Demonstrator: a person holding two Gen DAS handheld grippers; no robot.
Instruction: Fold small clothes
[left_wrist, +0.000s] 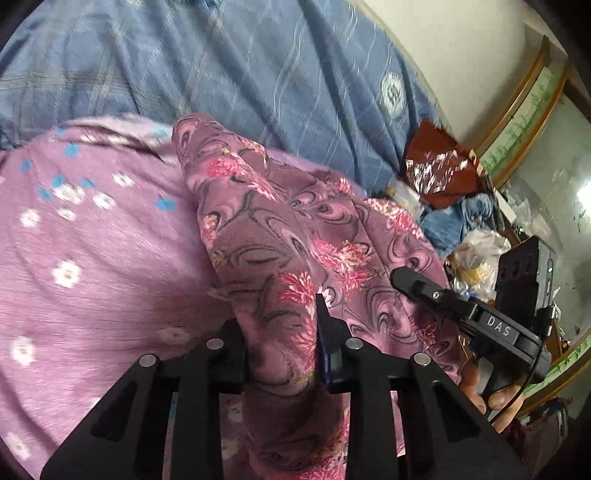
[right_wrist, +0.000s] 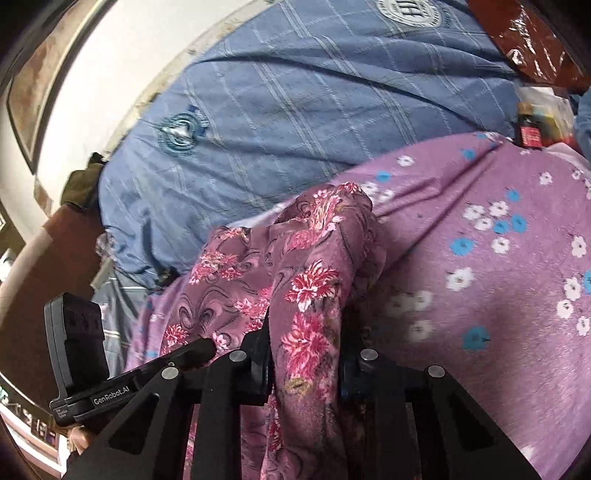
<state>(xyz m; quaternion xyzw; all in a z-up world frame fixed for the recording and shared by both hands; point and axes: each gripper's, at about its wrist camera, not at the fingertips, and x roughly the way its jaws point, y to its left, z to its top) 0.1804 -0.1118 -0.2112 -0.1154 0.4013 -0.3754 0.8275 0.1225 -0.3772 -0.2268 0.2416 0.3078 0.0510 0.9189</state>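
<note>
Cloth is what I am gripping: left tongs (left_wrist: 280, 332) and right tongs (right_wrist: 304, 354) are both clamping the pink-flowered garment (left_wrist: 280, 236) above the lilac floral sheet (left_wrist: 92, 258), lifting it to fold.

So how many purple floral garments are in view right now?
2. The dark floral garment is pinched in both the left tool and right tool; the lilac garment lies spread beneath it. More may be hidden underneath.
</note>
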